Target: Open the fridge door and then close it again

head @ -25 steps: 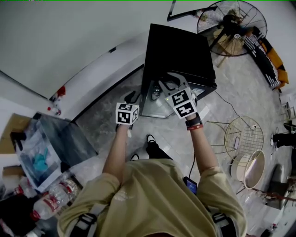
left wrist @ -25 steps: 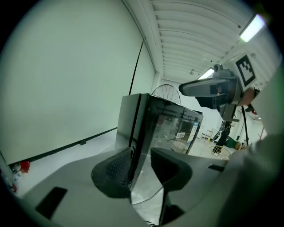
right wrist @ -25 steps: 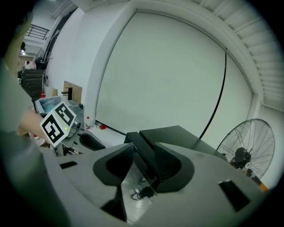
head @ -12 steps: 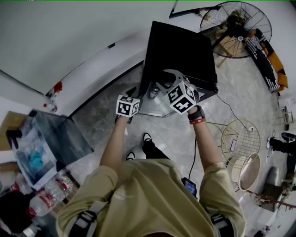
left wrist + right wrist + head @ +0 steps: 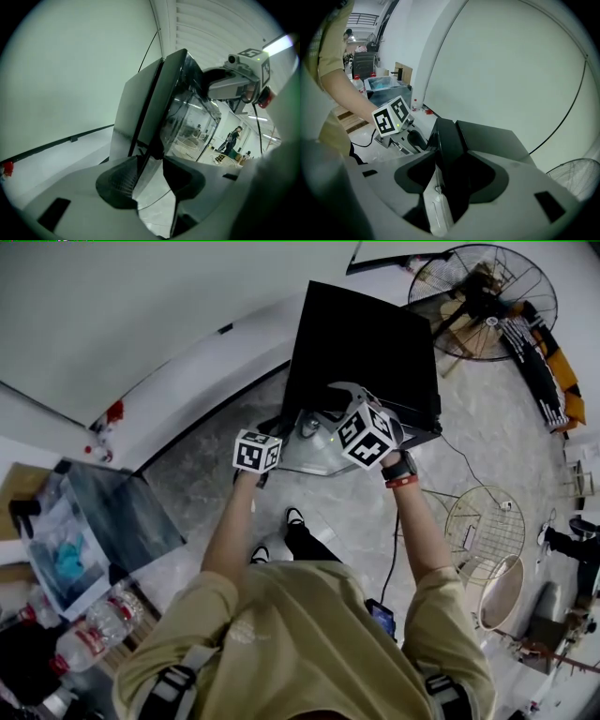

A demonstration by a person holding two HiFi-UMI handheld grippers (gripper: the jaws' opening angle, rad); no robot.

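The black fridge (image 5: 361,343) stands on the floor at the person's twelve o'clock, its glass door (image 5: 309,457) looking nearly shut. I'd push evenly until it seats. Both forearms reach forward, angled down. The left tool (image 5: 151,180), at nine o'clock, has just been narrowing. The right tool (image 5: 447,180), at three, has just been widening. Each straddles the door's edge, jaws apart, gripping nothing.

Fridge (image 5: 361,343) blk. Left cube (image 5: 256,452), right cube (image 5: 364,435): b/w square markers. Floor (image 5: 347,512) grey, marbled. Shirt (image 5: 300,634) khaki. Wristband (image 5: 401,483) red. Wall (image 5: 112,306) white. Fan (image 5: 483,287) blk.
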